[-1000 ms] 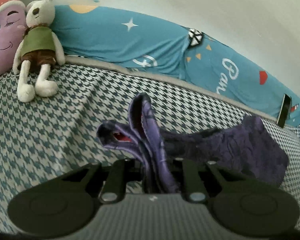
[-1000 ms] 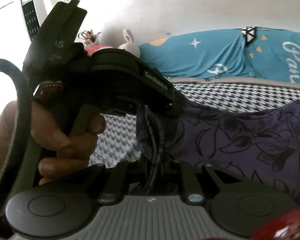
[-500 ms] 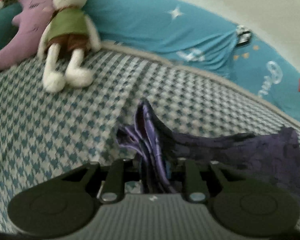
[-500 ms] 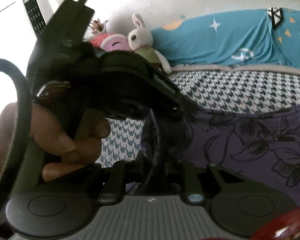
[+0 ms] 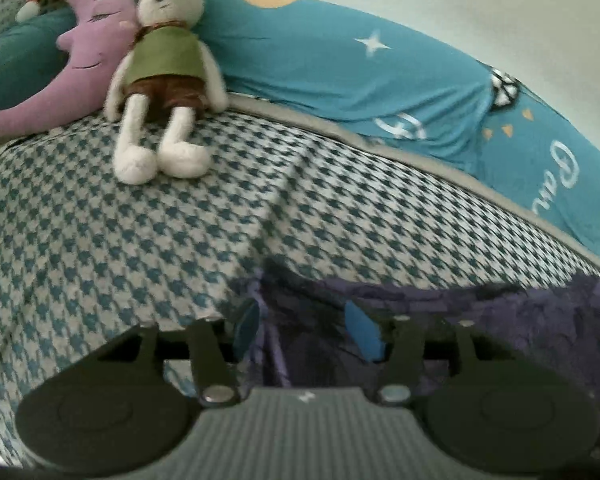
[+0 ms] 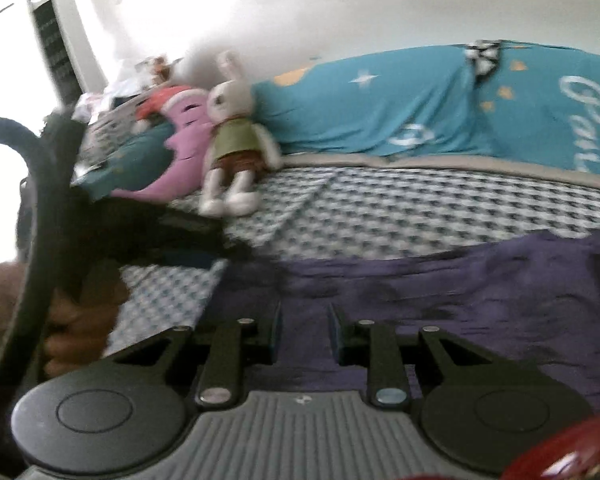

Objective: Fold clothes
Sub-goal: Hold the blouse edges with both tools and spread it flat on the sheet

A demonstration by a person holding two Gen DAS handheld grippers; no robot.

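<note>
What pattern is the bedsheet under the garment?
Blue-and-white houndstooth bedsheet, clearest in the left wrist view.

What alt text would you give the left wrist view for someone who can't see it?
The left gripper, jaws open, sits over a purple garment lying on a houndstooth bedspread. Behind it, a stuffed rabbit leans on a purple moon pillow.

One purple cloth (image 5: 500, 312), two soft toys: one bunny (image 5: 164, 64), one purple moon (image 5: 88, 60). One blue blanket (image 5: 340, 72). Two grippers, (image 5: 306, 330) and (image 6: 303, 334).
</note>
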